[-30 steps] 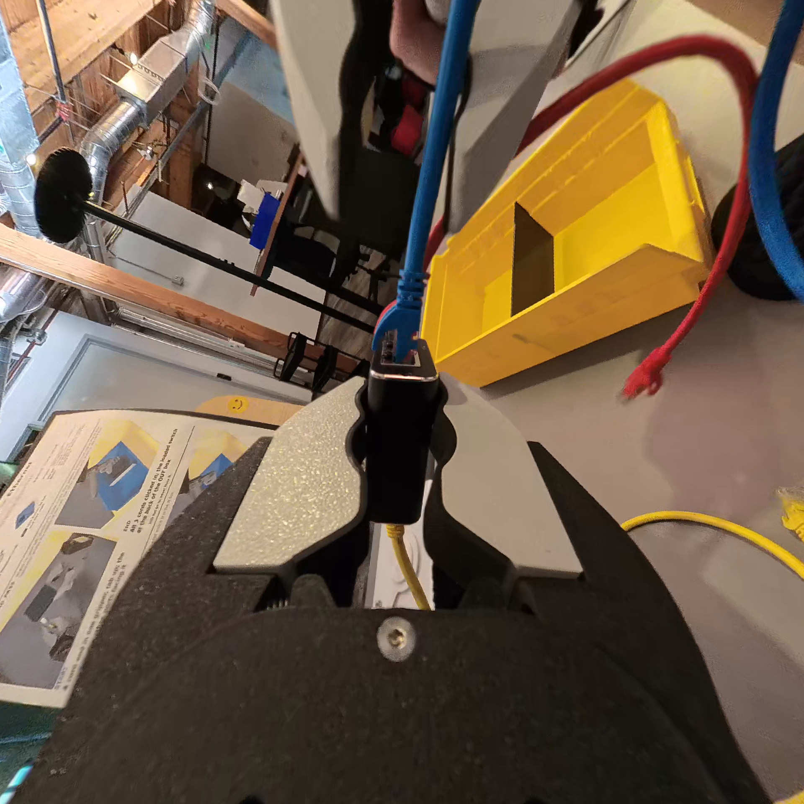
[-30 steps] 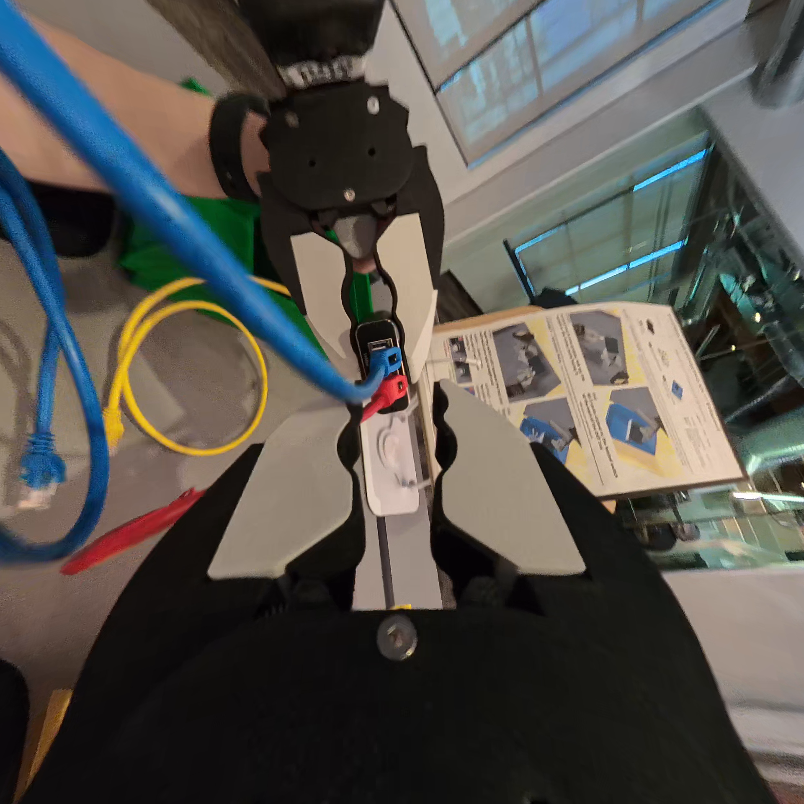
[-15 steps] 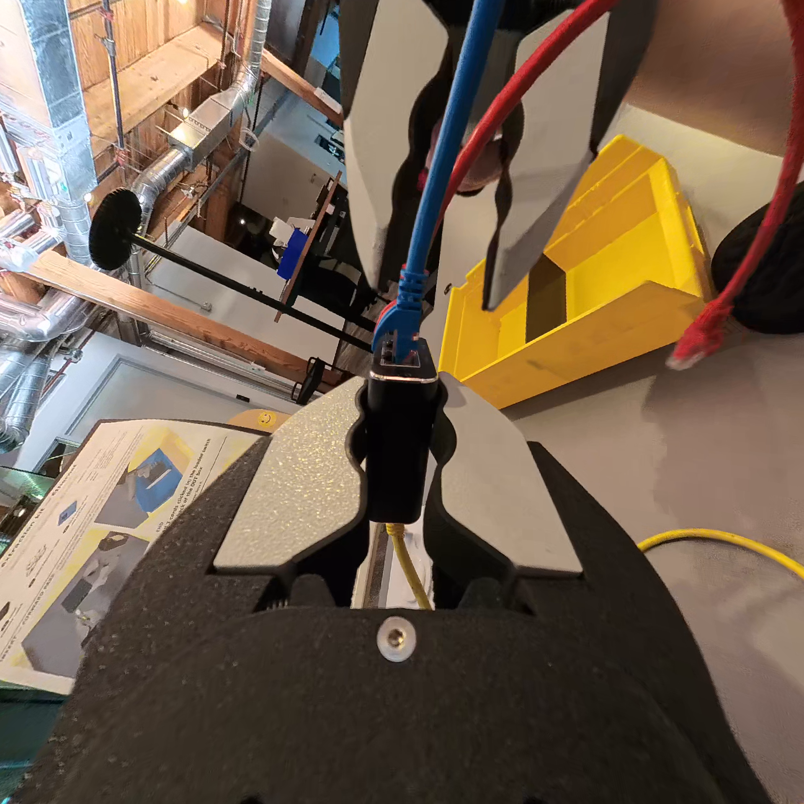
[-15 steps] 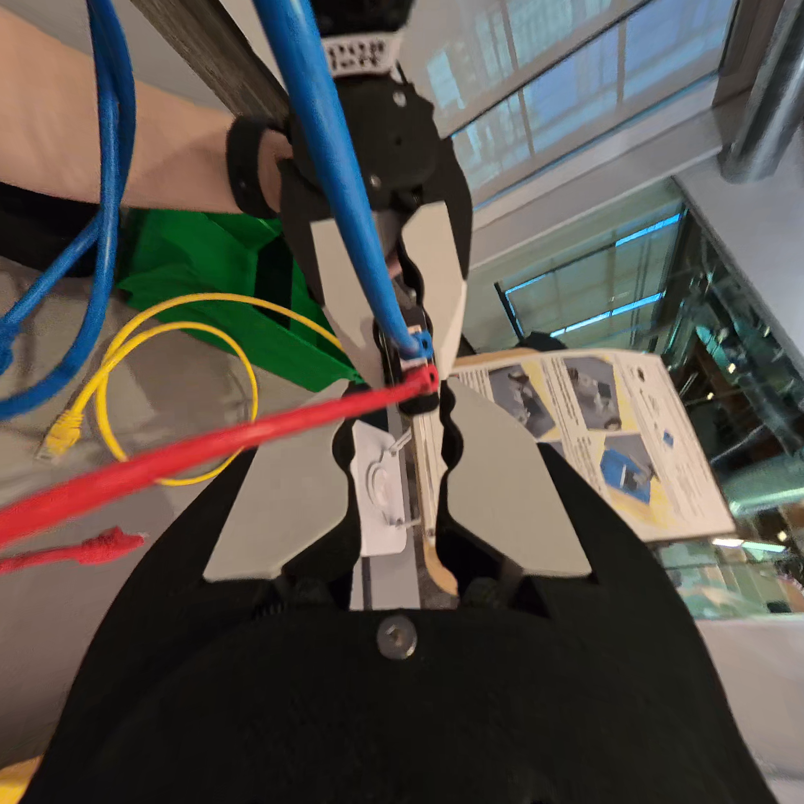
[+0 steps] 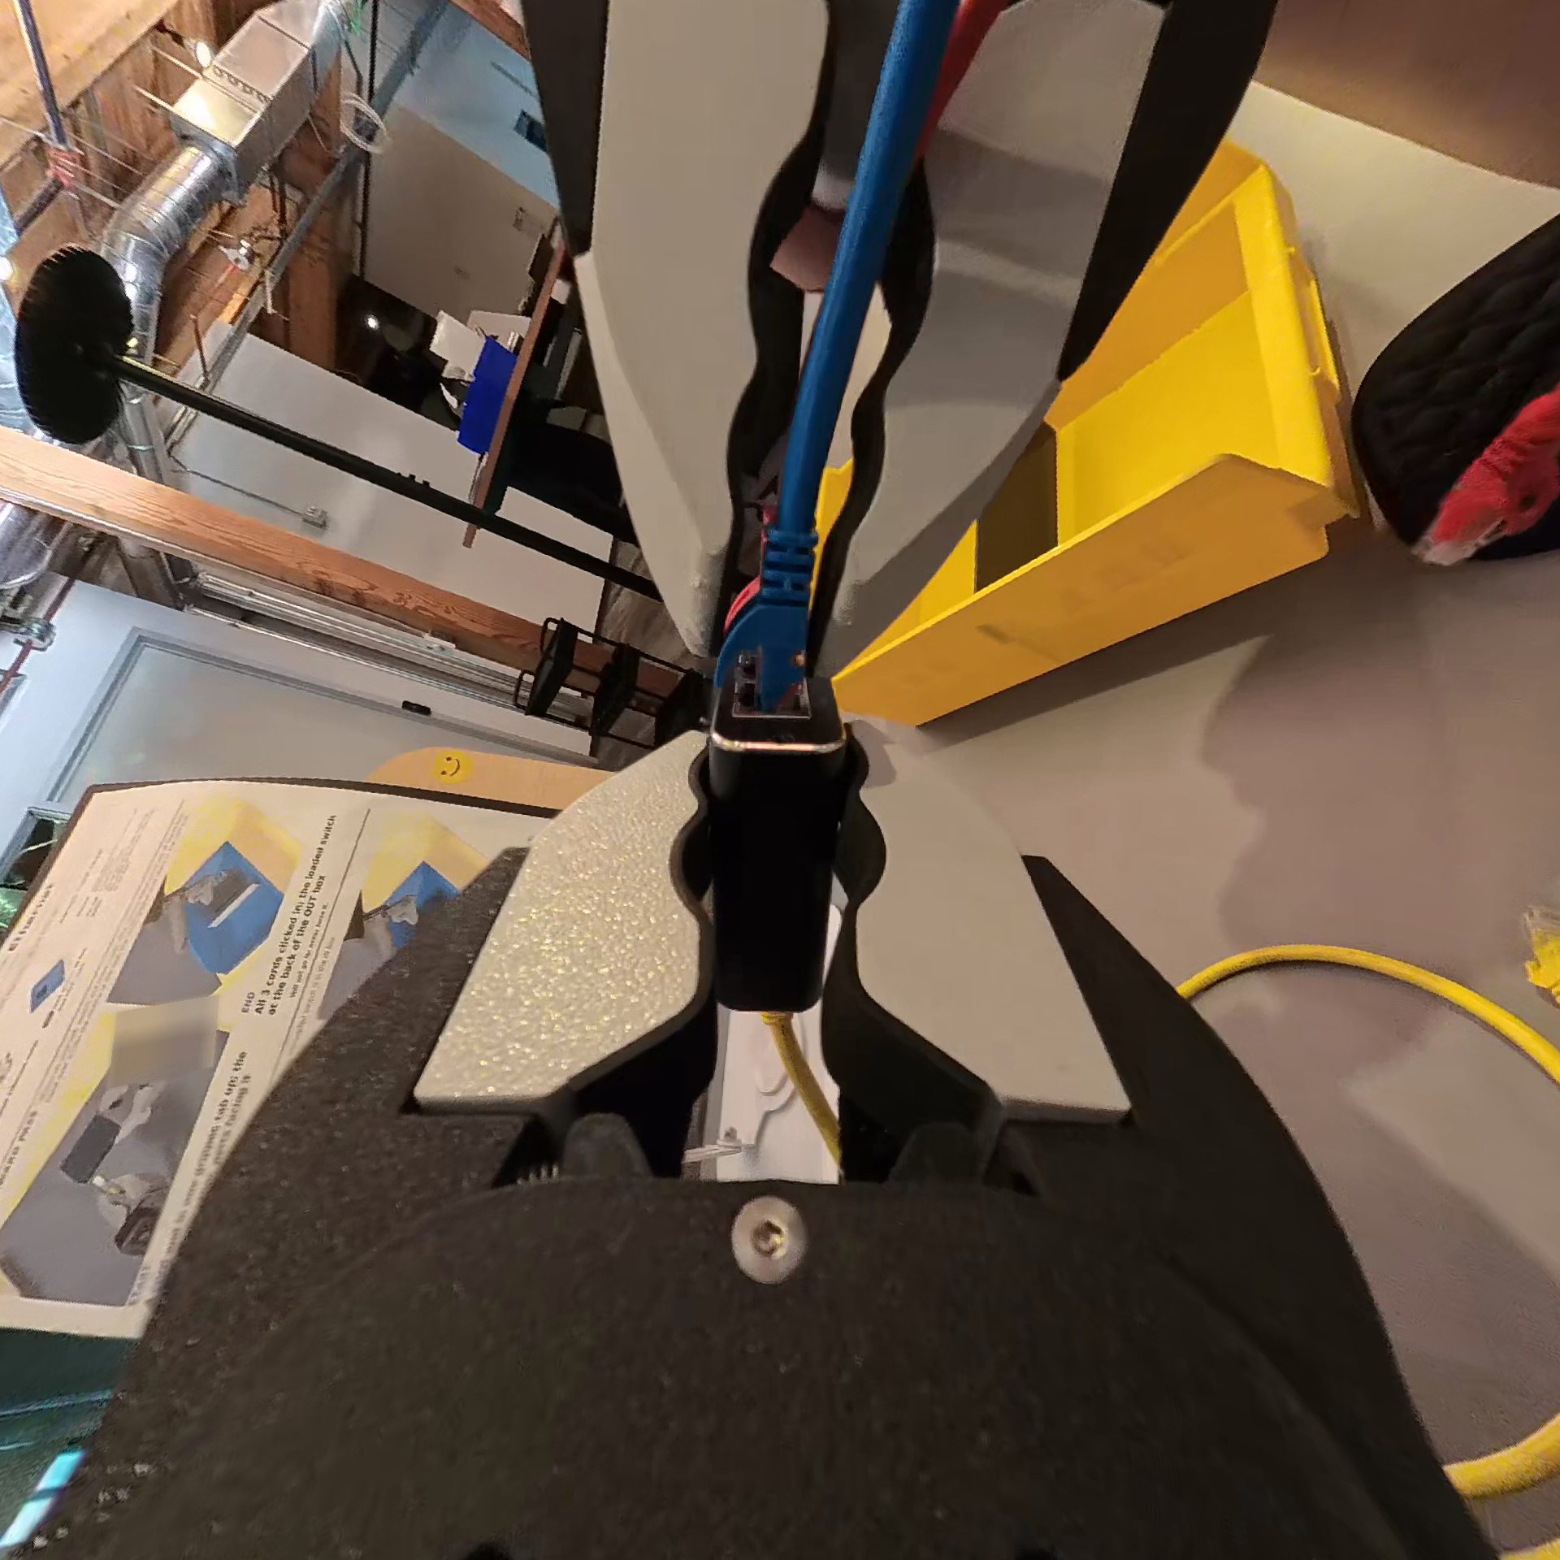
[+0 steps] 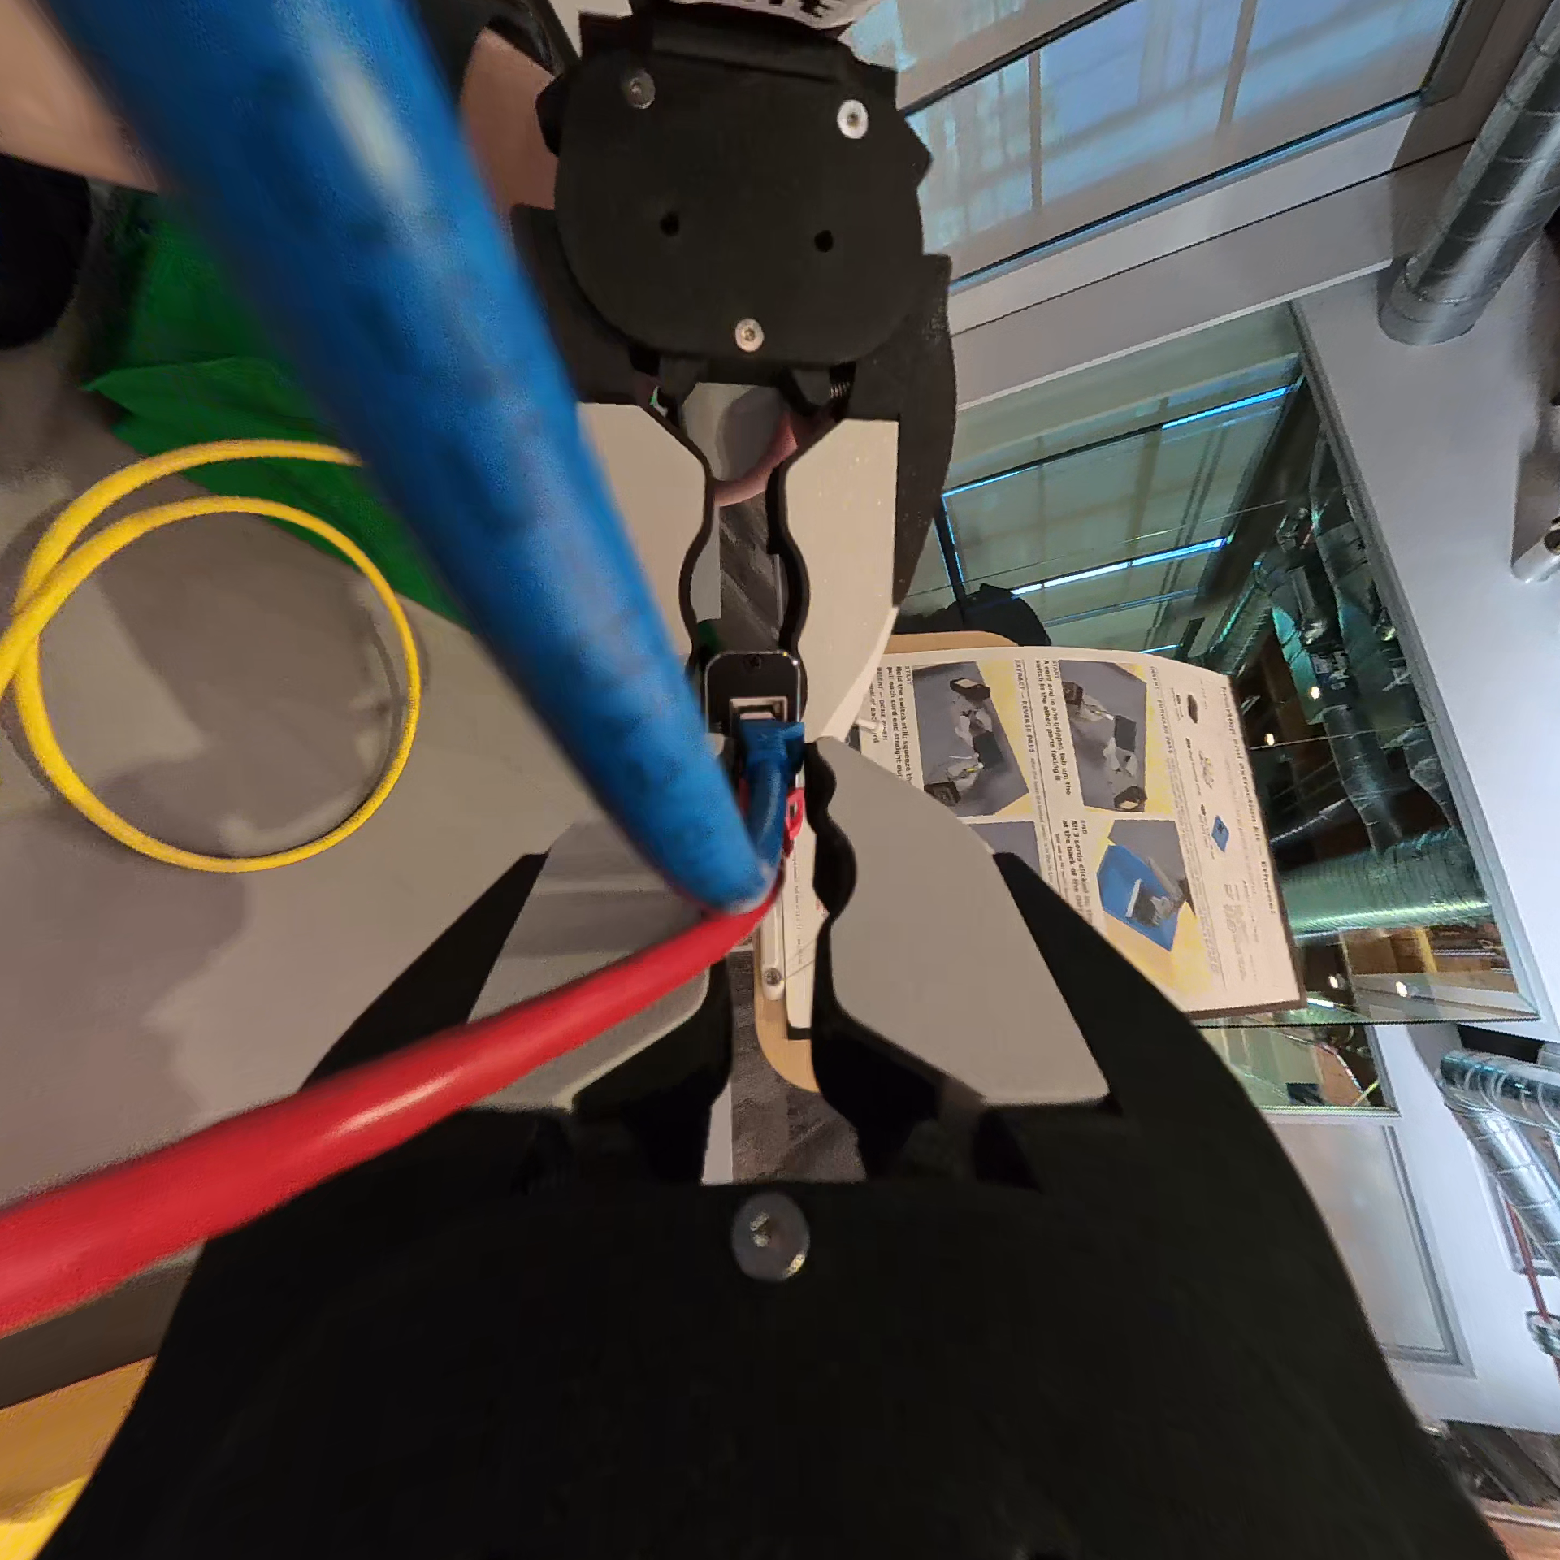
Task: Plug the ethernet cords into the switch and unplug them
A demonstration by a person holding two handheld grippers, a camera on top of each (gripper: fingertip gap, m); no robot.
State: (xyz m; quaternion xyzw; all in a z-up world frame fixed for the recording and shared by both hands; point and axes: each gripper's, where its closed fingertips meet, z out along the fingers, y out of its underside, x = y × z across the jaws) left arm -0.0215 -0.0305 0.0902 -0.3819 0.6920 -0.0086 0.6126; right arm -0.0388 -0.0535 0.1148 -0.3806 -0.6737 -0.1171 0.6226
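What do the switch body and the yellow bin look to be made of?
The switch: probably smooth black plastic or painted metal, with a shiny metallic rim at the port end catching light. The yellow bin: moulded plastic by its uniform colour, slight gloss and thin ribbed walls.

- Bright, even indoor light; soft shadows fall on the flat grey bench [image 5: 1266,802].
- Wide-angle bending warps the edges.
- The thick blue cord [image 6: 405,354] is blurred close up.
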